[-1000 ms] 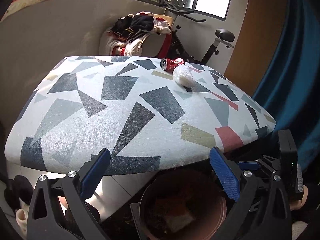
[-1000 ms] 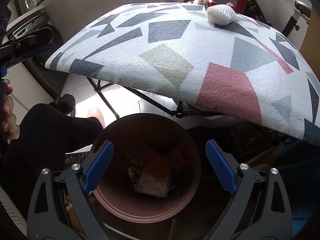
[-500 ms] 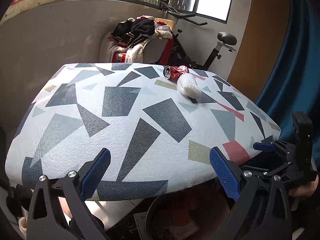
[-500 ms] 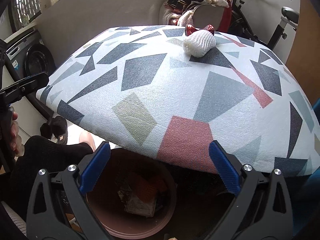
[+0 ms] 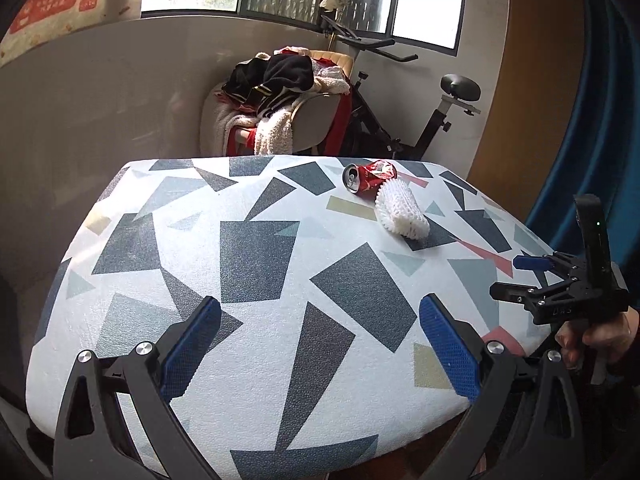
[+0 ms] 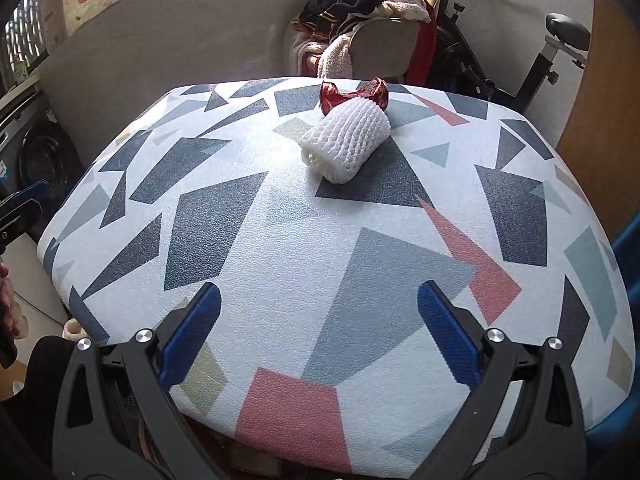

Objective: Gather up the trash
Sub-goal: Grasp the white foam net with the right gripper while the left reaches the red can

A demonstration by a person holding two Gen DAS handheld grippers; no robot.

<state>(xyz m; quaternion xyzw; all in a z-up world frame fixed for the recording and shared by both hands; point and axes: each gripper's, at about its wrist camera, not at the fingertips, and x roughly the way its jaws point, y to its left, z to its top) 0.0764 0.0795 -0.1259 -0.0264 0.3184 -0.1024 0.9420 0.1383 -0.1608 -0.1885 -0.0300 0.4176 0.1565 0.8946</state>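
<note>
Table (image 6: pixel 280 240): white, grey/navy/salmon/tan geometric shards. Can (image 5: pixel 369 176): red, silver top. Foam net sleeve (image 6: pixel 347 143): white mesh. Gripper pads (image 5: pixel 190 346): blue, black arms. Curtain (image 5: pixel 612 120): blue.

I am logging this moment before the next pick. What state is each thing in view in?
Can: crushed, lying on its side on the table, touching the foam net.
Foam net: lying on its side, in front of the can.
Table: holds only those two things.
Left claw: open, empty, over the near edge.
Right claw: open, empty, over the near edge.
Chair: piled with clothes.
</note>
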